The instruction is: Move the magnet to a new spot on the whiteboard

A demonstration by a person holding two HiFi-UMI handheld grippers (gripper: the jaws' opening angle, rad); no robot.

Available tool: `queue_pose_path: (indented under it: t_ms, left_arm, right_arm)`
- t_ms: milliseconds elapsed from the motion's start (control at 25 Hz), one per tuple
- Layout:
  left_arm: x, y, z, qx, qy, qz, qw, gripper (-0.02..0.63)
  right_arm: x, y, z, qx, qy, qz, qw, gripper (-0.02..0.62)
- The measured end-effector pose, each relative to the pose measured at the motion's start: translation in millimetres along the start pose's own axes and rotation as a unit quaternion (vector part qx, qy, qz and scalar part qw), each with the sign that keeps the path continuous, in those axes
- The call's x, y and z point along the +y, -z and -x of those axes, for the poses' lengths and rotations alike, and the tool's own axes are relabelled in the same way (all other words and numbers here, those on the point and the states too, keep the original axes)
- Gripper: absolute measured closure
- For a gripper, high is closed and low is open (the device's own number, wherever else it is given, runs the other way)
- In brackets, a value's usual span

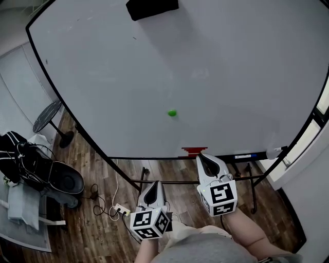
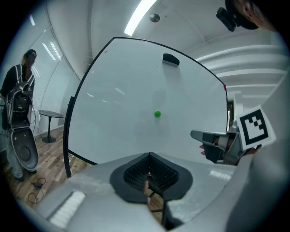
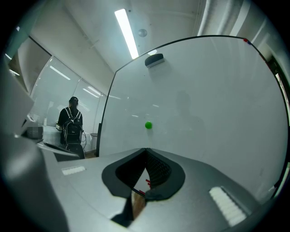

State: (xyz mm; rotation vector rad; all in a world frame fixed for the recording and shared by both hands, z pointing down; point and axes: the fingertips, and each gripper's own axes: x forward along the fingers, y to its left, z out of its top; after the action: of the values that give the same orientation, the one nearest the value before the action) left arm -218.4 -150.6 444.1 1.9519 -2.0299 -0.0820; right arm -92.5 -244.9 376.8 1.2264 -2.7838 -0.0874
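Note:
A small green magnet (image 1: 172, 113) sticks to the white whiteboard (image 1: 216, 67), low and near its middle. It also shows in the left gripper view as the magnet (image 2: 157, 114), and in the right gripper view as the magnet (image 3: 148, 125). My left gripper (image 1: 152, 184) is below the board's lower edge, shut and empty, its tips (image 2: 148, 156) aimed up at the board. To its right my right gripper (image 1: 204, 156) reaches the tray edge, well short of the magnet. It is shut on nothing, and its jaws meet in the right gripper view.
A black eraser (image 1: 151, 7) sits at the board's top. A red item (image 1: 194, 151) and a marker (image 1: 244, 155) lie on the tray. A fan (image 1: 47, 117), bags (image 1: 20, 159) and cables (image 1: 110, 205) occupy the wooden floor at left. A person with a backpack (image 3: 72, 127) stands beyond.

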Motion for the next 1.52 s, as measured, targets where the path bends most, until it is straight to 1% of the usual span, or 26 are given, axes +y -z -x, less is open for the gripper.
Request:
queue_pose_path:
  t_ms: [240, 600, 760, 960, 1520]
  left_arm:
    - [-21, 9, 7, 0.007, 0.016, -0.005, 0.9998, 0.601]
    - [-29, 20, 16, 0.011, 0.021, -0.001, 0.9997, 0.601]
    - [-29, 21, 18, 0.012, 0.019, 0.001, 0.9997, 0.601]
    - [-26, 21, 17, 0.011, 0.015, 0.002, 0.9998, 0.601]
    - [-25, 27, 13, 0.019, 0.01, 0.003, 0.9998, 0.601]
  right_arm:
    - [-1, 18, 28, 0.013, 0.004, -0.008, 1.0, 0.597]
    - [3, 36, 50, 0.019, -0.002, -0.017, 1.0, 0.597]
    - [3, 42, 53, 0.021, -0.001, -0.021, 1.0, 0.597]
    - [4, 39, 52, 0.013, -0.003, -0.03, 0.999, 0.597]
    - [2, 47, 49, 0.018, -0.005, -0.039, 0.999, 0.598]
